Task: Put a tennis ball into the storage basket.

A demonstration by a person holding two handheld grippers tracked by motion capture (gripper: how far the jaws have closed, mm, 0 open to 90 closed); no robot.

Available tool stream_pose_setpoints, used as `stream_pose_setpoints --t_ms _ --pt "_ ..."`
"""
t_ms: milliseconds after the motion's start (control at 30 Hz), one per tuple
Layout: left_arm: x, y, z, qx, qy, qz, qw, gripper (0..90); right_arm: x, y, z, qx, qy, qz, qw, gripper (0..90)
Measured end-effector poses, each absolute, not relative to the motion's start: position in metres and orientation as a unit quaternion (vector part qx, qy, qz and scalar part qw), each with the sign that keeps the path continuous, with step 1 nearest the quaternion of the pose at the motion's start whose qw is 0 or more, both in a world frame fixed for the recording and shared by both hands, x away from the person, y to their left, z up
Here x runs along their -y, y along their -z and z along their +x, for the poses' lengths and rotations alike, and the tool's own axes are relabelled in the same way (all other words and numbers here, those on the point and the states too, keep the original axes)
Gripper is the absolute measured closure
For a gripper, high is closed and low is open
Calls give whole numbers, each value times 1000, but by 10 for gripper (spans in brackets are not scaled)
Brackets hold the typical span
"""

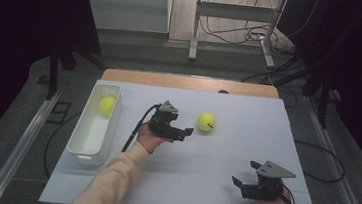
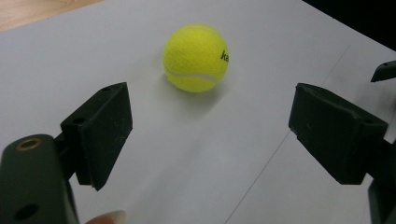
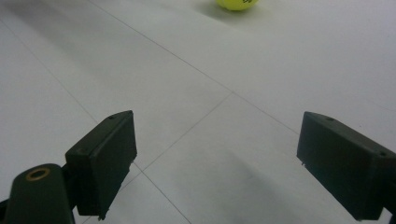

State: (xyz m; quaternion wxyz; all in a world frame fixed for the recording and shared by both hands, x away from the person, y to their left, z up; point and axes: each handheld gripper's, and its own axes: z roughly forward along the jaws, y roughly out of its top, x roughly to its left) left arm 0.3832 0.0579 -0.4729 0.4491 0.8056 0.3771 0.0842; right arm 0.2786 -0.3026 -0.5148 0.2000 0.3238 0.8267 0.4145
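A yellow tennis ball lies on the white table top, right of centre. My left gripper hangs just left of it, pointing at it, jaws open and empty. In the left gripper view the ball sits a short way beyond the open gripper, apart from both pads. My right gripper rests near the front right of the table, open with nothing in it. In the right gripper view its open jaws frame bare table, and the ball peeks in at the top edge.
A white rectangular bin stands along the table's left side with a second yellow tennis ball in its far end. A wooden strip runs along the table's far edge. A cable trails from the left gripper toward the front.
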Motion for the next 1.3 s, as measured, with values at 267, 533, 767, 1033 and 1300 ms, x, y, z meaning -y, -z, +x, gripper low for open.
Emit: stream_pose_setpoints --t_ms 267,533,767,1033,1300 --pt "-50 479 388 -377 -80 809 444 142 302 515 279 -827 -415 323 201 124" --pt "-38 482 395 -376 -84 813 436 141 302 515 279 -828 -414 322 200 124" --pt "-29 486 402 -374 -87 821 423 139 303 515 278 -829 -414 321 197 124" --pt "-22 491 409 -378 -82 824 414 138 303 515 278 -830 -413 321 196 124" --pt "-15 494 421 -380 -80 830 401 136 303 516 279 -830 -413 320 195 124"
